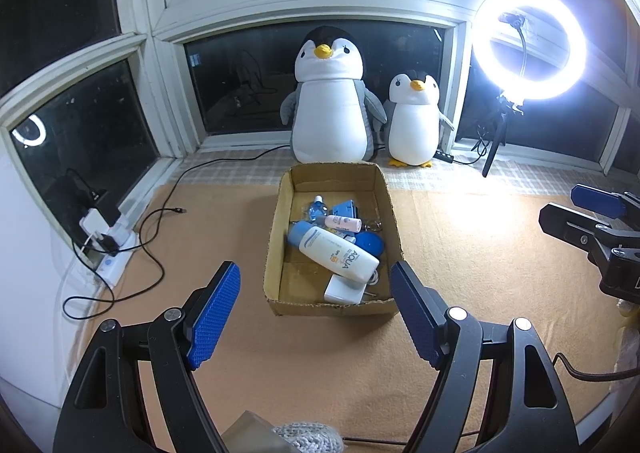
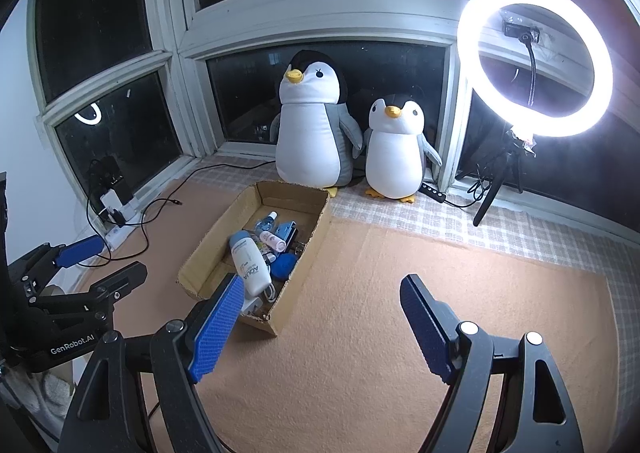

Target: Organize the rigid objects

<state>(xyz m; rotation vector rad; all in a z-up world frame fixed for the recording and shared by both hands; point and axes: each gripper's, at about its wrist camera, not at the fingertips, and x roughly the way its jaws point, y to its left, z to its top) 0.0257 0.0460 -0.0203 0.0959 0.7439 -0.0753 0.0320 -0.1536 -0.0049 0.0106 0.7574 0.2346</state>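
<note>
A shallow cardboard box [image 1: 276, 221] [image 2: 208, 253] sits on an orange mat. Inside lie a white AQUA sunscreen bottle [image 1: 338, 253] [image 2: 251, 267], a small clear blue bottle [image 1: 316, 207] [image 2: 267, 222], a small pink-and-white tube [image 1: 343, 222] [image 2: 271, 240], a round blue lid [image 1: 370, 244] [image 2: 285, 266], a blue case [image 1: 345, 208] [image 2: 287, 231] and a white charger block [image 1: 343, 290] [image 2: 253, 306]. My left gripper [image 1: 316, 317] hovers open in front of the box's near edge, nothing between its fingers. My right gripper [image 2: 322, 327] is open over the bare mat to the right of the box, also holding nothing.
Two plush penguins [image 1: 330, 93] [image 1: 414, 119] stand on the window ledge behind the box. A lit ring light [image 1: 530, 43] on a tripod is at the right. A power strip [image 1: 110, 249] with black cables lies at the left. The orange mat [image 2: 400, 293] spreads right of the box.
</note>
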